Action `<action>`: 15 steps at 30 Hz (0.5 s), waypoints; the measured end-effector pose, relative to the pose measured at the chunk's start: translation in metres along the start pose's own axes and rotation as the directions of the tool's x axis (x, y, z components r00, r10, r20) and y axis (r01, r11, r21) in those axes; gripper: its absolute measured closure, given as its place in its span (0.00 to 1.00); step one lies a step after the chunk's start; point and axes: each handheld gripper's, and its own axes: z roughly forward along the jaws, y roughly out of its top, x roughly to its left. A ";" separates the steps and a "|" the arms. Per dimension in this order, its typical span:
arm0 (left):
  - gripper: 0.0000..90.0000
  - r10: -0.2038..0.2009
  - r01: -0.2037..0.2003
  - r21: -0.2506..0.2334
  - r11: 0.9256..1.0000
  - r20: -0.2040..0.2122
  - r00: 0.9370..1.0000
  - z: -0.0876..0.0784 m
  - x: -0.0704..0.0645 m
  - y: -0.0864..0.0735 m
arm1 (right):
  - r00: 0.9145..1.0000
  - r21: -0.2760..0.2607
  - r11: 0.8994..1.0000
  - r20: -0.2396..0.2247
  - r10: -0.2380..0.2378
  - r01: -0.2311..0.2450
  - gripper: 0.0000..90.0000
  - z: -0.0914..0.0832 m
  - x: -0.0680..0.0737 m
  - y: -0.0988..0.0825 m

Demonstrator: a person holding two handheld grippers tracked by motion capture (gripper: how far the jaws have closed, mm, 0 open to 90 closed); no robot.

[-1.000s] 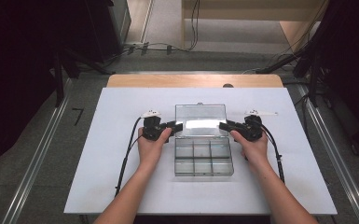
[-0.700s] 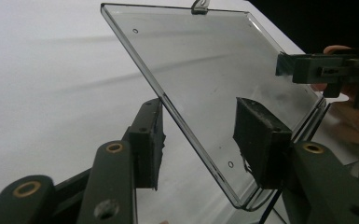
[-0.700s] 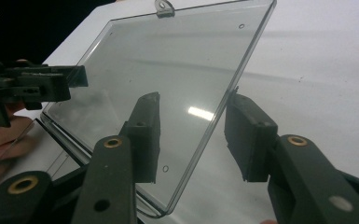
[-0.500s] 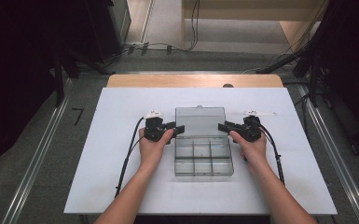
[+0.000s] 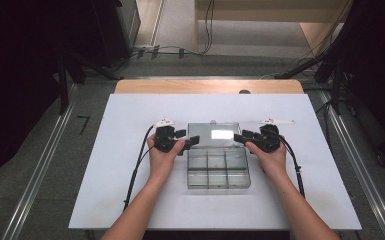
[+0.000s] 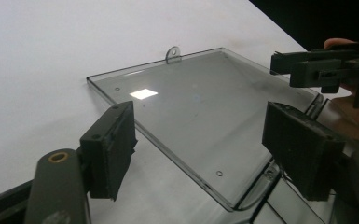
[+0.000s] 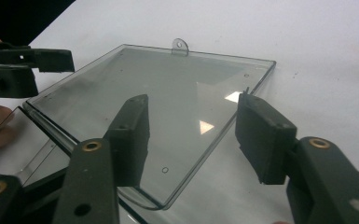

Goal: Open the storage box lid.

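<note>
A clear plastic compartment box (image 5: 219, 172) sits mid-table with its hinged lid (image 5: 214, 134) swung back and lying flat on the white table. My left gripper (image 5: 192, 141) is at the lid's left edge and my right gripper (image 5: 239, 136) at its right edge. In the left gripper view the lid (image 6: 200, 107) passes between the left gripper (image 6: 205, 140) pads without contact. In the right gripper view the lid (image 7: 168, 84) corner lies between the right gripper (image 7: 196, 135) pads, also untouched. Both pairs of jaws have just been opening and stand open.
The white table (image 5: 130, 150) has bare surface on all sides of the box. A wooden strip (image 5: 210, 86) runs along its far edge. Cables (image 5: 135, 170) trail from both grippers toward the near edge. Metal rails (image 5: 45, 160) flank the table.
The lid, tilted up a second ago, now lies flat behind the box. Both grippers' jaws have widened off the lid's edges. The hands have stayed in place.
</note>
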 end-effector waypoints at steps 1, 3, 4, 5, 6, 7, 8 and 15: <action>0.24 0.009 -0.009 0.000 1.000 0.004 1.000 -0.001 -0.001 0.000 | 1.000 -0.002 1.000 0.004 -0.007 0.007 0.44 -0.002 0.001 0.001; 0.22 0.026 -0.026 -0.012 1.000 0.013 1.000 -0.005 -0.005 0.002 | 1.000 -0.004 1.000 0.010 -0.028 0.028 0.41 -0.005 0.004 0.002; 0.20 0.033 -0.032 -0.019 0.999 0.015 0.999 -0.006 -0.007 0.002 | 0.999 -0.003 0.999 0.013 -0.044 0.044 0.38 -0.007 0.005 0.002; 0.19 0.040 -0.040 -0.022 0.999 0.019 0.999 -0.008 -0.008 0.002 | 0.998 0.002 0.998 0.016 -0.057 0.057 0.35 -0.009 0.007 0.002; 0.17 0.046 -0.045 -0.028 0.999 0.027 0.999 -0.010 -0.010 0.003 | 0.997 0.006 0.997 0.019 -0.074 0.074 0.33 -0.011 0.009 0.003; 0.15 0.053 -0.052 -0.033 0.998 0.028 0.998 -0.012 -0.011 0.003 | 0.996 0.011 0.996 0.020 -0.086 0.086 0.30 -0.013 0.011 0.003; 0.13 0.061 -0.060 -0.038 0.997 0.032 0.998 -0.015 -0.013 0.003 | 0.995 0.015 0.995 0.016 -0.097 0.097 0.28 -0.015 0.012 0.003; 0.04 0.107 -0.104 -0.068 0.992 0.040 0.993 -0.031 -0.021 0.001 | 0.985 0.018 0.985 0.012 -0.174 0.174 0.14 -0.031 0.024 0.001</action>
